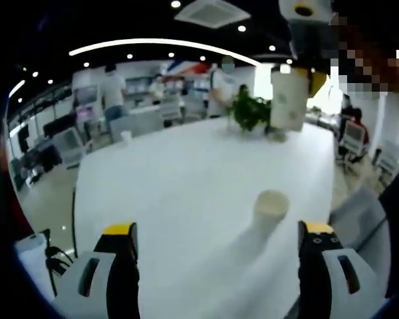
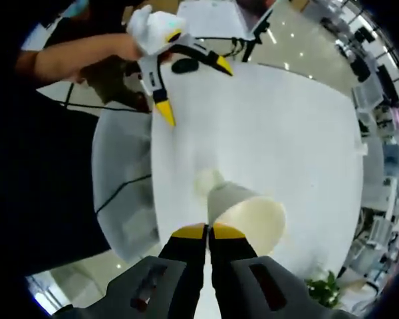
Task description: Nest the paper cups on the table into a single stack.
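The right gripper [image 2: 209, 231] is pinching the rim of a paper cup [image 2: 247, 214], its two yellow-tipped jaws pressed together on the near edge, and is holding the cup up in the air with its mouth turned towards the camera. In the left gripper view that held cup [image 1: 289, 98] is hanging high over the far part of the white table [image 1: 186, 179], in front of a potted plant [image 1: 251, 109]. A second cup [image 1: 271, 205] is standing upright on the table, mouth up, just ahead of the left gripper [image 1: 218, 234], whose jaws are spread wide and holding nothing. In the right gripper view this standing cup [image 2: 207, 181] is sitting directly beyond the held one, and the left gripper [image 2: 186, 73], in a person's hand [image 2: 129, 45], is hovering farther off over the table's edge.

Judging by this, the nesting step is under way: the held cup is being carried towards the standing one. The next move calls for lining the held cup's base over the open mouth and lowering it straight in.

No writing or brand can be read on either cup.
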Demonstrator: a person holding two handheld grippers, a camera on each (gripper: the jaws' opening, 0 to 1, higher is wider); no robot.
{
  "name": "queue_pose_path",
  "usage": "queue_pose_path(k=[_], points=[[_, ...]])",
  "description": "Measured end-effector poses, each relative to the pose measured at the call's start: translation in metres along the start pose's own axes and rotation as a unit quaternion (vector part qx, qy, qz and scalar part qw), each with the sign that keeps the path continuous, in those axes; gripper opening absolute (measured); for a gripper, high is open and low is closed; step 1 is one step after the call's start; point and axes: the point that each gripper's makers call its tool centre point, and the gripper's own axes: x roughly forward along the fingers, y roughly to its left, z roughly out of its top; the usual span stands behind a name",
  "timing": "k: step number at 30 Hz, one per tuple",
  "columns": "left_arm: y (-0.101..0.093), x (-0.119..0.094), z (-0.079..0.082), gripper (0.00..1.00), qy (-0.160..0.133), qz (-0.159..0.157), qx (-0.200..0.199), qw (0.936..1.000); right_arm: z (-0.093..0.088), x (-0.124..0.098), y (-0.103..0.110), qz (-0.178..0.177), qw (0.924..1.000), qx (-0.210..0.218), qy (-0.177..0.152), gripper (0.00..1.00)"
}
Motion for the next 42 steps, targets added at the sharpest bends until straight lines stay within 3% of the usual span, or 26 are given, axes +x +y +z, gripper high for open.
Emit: queue_pose_path(k=[21,42], points=[[-0.004,0.0,0.0,0.98,-0.014,0.003,-0.018,0.9997,0.0,0.023,0.009,0.009,0.9999,0.012,0.002,0.0],[-0.003,-0.008,-0.008,0.98,-0.009,0.007,-0.031,0.9995,0.003,0.055,0.02,0.021,0.9993,0.032,-0.001,0.0]])
